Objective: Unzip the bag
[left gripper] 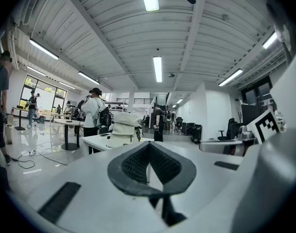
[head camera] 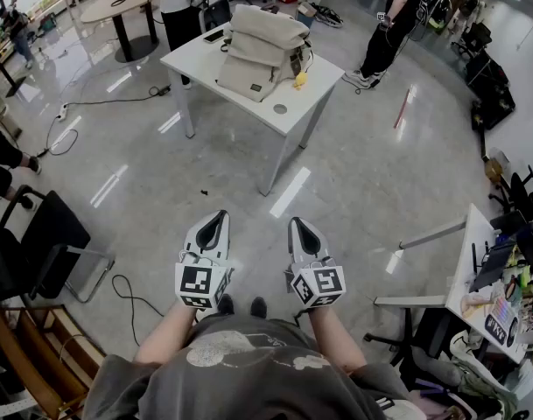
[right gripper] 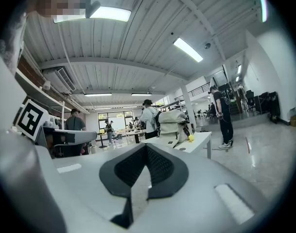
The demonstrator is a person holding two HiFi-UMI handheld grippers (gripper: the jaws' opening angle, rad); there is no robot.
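The shiny grey floor spreads all round the white counter, which stands well ahead of the person. The beige bag stands upright on the counter, about mid-counter, with its top flap folded over. The zip is too small to make out.

The left gripper and the right gripper hang side by side, level, well short of the counter and pointing toward it. They touch nothing. Each gripper has its jaws closed together with nothing between them.

A small yellow thing lies on the counter just beside the bag. A round grey disc sits near the counter's near edge.
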